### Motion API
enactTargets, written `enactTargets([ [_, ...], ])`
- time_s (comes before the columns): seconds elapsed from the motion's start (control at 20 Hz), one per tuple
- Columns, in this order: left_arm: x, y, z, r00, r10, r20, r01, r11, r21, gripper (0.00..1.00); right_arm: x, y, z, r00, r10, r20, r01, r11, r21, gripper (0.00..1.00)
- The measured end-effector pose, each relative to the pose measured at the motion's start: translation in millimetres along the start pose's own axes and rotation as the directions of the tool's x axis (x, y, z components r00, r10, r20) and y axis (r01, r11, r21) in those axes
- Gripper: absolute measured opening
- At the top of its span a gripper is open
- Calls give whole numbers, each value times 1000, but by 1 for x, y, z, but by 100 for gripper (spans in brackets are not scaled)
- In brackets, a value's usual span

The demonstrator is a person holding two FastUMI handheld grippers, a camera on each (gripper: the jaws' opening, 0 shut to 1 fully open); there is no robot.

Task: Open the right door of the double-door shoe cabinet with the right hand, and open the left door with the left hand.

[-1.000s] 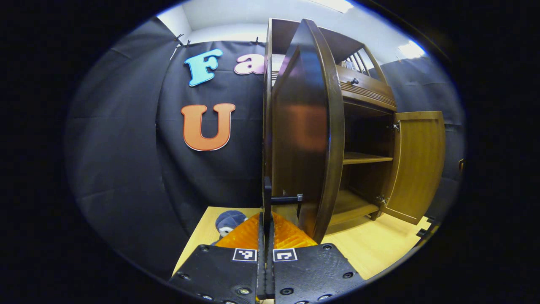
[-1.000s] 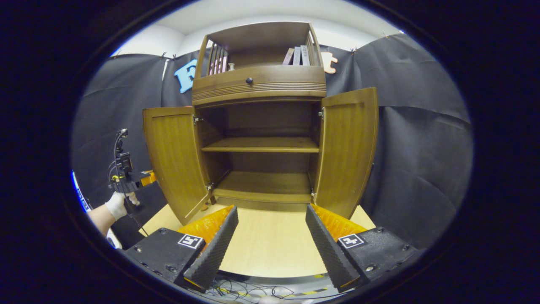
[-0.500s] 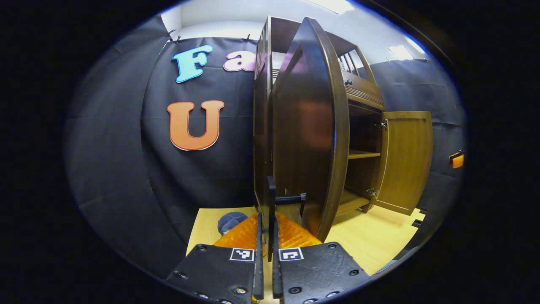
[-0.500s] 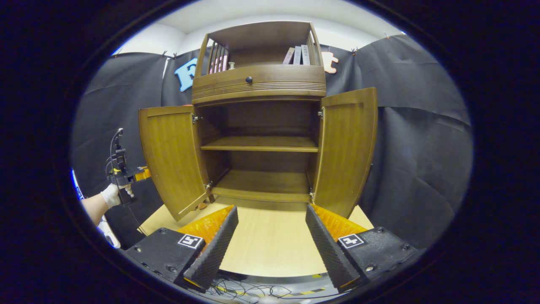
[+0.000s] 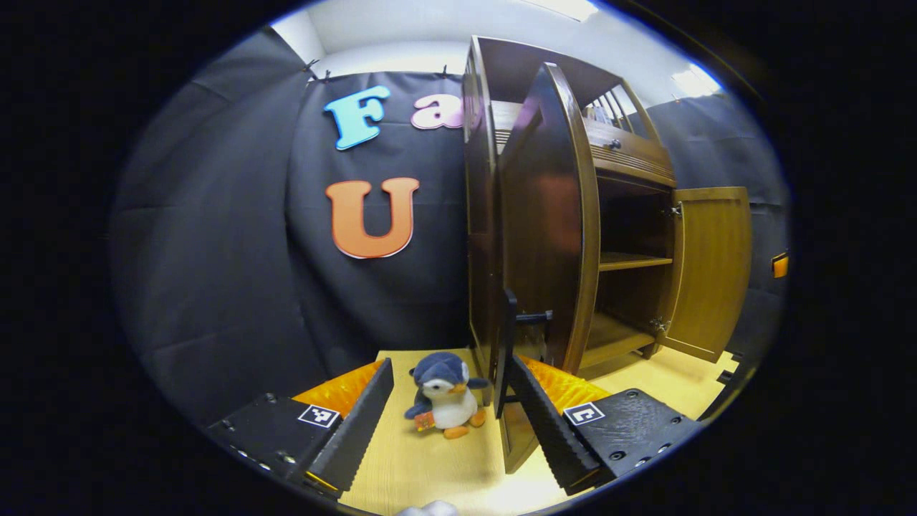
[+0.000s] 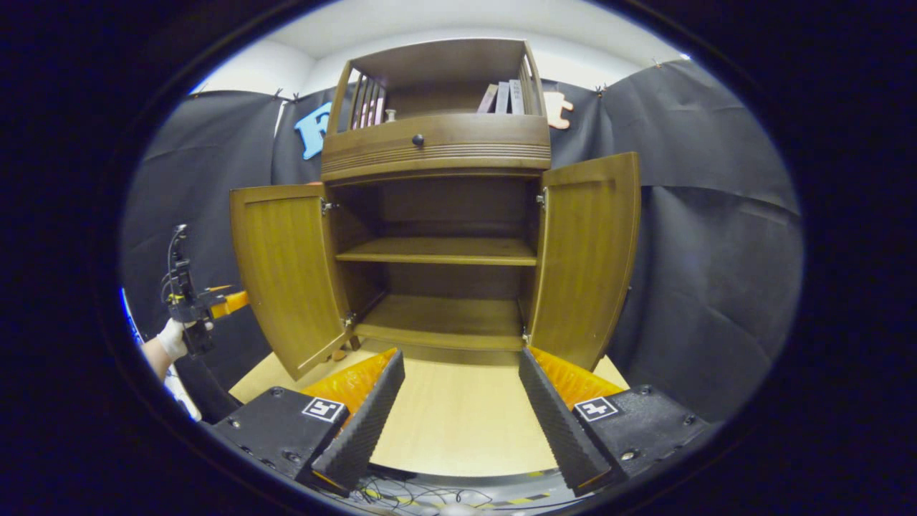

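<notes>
Both my left gripper (image 5: 453,408) and right gripper (image 6: 462,401) gaped empty while the upright left door (image 6: 286,269) and right door (image 6: 587,254) swung outward.

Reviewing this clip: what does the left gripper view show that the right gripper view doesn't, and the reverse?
Left gripper view: a penguin toy on the tabletop in front of the open left gripper, and the dark outer face of the left door with its handle.
Right gripper view: the cabinet head-on, books on top, a gloved hand holding the left gripper, and the open right gripper.
Shared: both doors open, including the right door, and the inner shelf.
</notes>
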State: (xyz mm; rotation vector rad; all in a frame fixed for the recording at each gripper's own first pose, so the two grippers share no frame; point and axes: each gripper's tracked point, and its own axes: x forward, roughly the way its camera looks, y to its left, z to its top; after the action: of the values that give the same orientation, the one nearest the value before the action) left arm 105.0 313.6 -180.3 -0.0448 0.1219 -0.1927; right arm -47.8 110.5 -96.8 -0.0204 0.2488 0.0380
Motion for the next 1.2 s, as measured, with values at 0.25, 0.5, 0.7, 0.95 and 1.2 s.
enactTargets([
  [0.25,-45,6,24,988,154,7,-154,988,-12,97,10,-3,21,999,4,46,-4,1000,2,100],
  [0.5,-71,-34,66,981,193,22,-192,981,-43,97,15,-2,36,997,30,71,-31,999,11,100],
  [0.7,-77,-77,101,978,204,39,-204,979,-10,96,17,-7,48,995,52,90,-53,998,15,100],
  [0.95,-68,-158,134,985,155,70,-156,988,13,100,20,-30,67,992,41,122,-47,998,39,100],
  [1.2,-62,-229,139,995,66,80,-64,998,-22,96,16,-51,74,990,26,140,-32,998,45,100],
])
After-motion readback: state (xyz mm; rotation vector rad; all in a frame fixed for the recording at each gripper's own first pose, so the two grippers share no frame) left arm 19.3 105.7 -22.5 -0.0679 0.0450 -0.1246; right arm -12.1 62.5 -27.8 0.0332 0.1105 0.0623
